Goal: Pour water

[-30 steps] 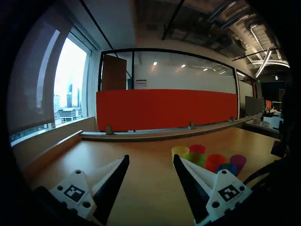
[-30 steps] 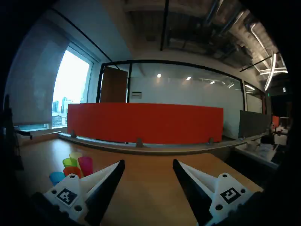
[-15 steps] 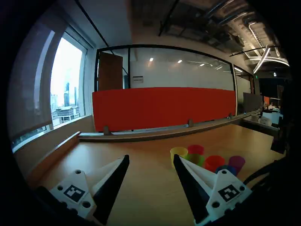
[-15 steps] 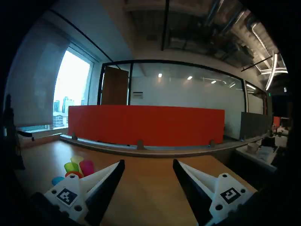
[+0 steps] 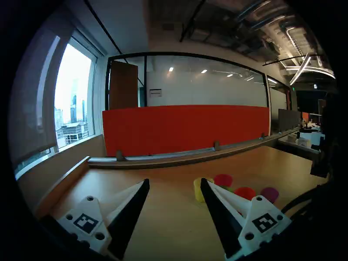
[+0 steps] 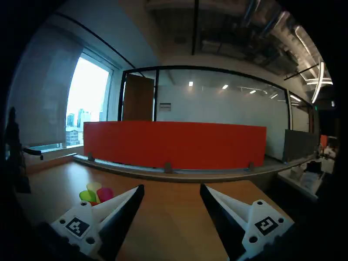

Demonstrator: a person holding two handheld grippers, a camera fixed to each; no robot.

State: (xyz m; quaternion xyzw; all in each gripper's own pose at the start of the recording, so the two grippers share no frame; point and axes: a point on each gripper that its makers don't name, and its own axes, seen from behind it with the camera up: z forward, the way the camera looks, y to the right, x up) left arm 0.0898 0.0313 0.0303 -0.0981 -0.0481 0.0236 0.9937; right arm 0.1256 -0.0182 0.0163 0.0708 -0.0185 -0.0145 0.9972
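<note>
The left gripper (image 5: 174, 181) is held low over the table (image 5: 169, 172), pointing roughly level along it toward the red screen (image 5: 187, 126); its fingers stand wide apart with nothing between them. The right gripper (image 6: 172, 187) has the same pose, low and level, aimed at the screen (image 6: 174, 143); it is spread just as wide and grips nothing.

The cups sit in a tight cluster on the table, ahead of the left gripper and off to its right side. In the left gripper view the yellow cup (image 5: 198, 189) is cut off by the right finger (image 5: 226, 211); the pink cup (image 5: 223, 179), orange cup (image 5: 245, 192) and purple cup (image 5: 269, 194) show little more than their rims above that finger; a sliver of green peeps out between them. In the right gripper view the cluster lies low on the left, with the green cup (image 6: 86, 195), yellow (image 6: 93, 187) and pink (image 6: 105, 194) cups partly behind the left finger (image 6: 108, 213). Whether any cup holds water cannot be told. A dark shape at the right edge of the left gripper view is too dim to make out.

The cups stand upright, mouths up, long axes vertical.
</note>
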